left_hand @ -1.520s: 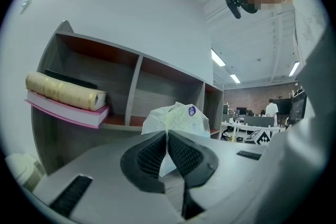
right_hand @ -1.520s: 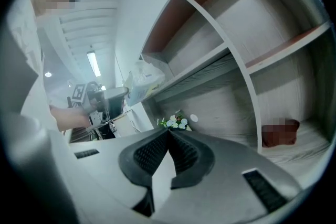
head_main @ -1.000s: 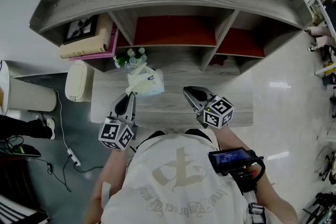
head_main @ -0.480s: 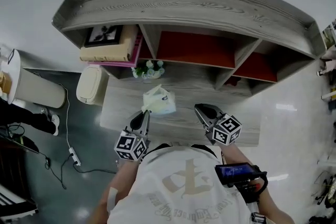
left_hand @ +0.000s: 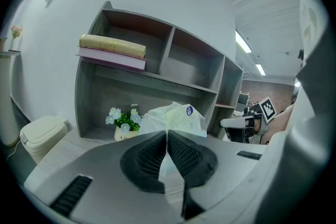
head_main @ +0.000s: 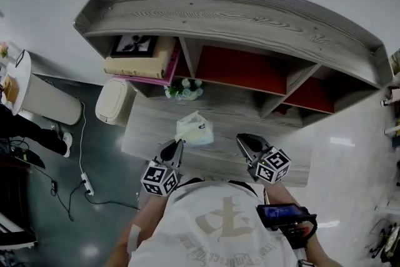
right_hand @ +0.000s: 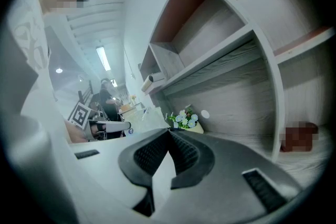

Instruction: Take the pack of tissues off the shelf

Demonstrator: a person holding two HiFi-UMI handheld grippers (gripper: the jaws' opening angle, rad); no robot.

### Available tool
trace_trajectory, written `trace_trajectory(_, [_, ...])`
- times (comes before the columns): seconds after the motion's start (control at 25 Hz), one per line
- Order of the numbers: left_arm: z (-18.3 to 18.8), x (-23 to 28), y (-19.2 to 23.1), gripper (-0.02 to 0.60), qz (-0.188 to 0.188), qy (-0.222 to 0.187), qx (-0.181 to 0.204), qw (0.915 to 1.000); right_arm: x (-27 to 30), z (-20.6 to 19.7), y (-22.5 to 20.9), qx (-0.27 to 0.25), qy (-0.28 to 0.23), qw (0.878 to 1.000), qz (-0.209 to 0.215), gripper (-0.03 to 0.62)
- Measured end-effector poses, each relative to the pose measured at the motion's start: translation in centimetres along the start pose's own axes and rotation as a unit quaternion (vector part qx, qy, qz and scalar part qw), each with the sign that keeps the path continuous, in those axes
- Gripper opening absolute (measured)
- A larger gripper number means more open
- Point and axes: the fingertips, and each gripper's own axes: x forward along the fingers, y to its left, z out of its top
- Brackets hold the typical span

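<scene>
Left gripper [head_main: 174,147] clamps the pack of tissues [head_main: 194,130], apparently off the shelf [head_main: 237,19]; right gripper [head_main: 245,140] closed, empty. I'd carry it clear next.

Matt wood-grain shelf [head_main: 237,15], crinkly plastic tissue pack [head_main: 195,131].

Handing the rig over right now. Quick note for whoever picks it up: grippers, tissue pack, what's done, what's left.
Left gripper: shut on the tissue pack, pinching its near edge.
Right gripper: shut, empty, level with the left one.
Pack: in front of the shelf, over its bottom board, near the flowers.
Done: pack gripped.
Left: draw it fully clear of the shelf, probably straight back toward you; keep the grip shut.
</scene>
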Motion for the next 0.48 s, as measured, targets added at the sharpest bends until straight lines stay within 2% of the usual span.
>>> trace_trajectory(0.48, [0.77, 0.49, -0.42, 0.017, -0.011, 0.001, 0.011, 0.9999, -0.20, -0.10, 0.10, 0.000, -0.003, 1.000, 0.001, 0.003])
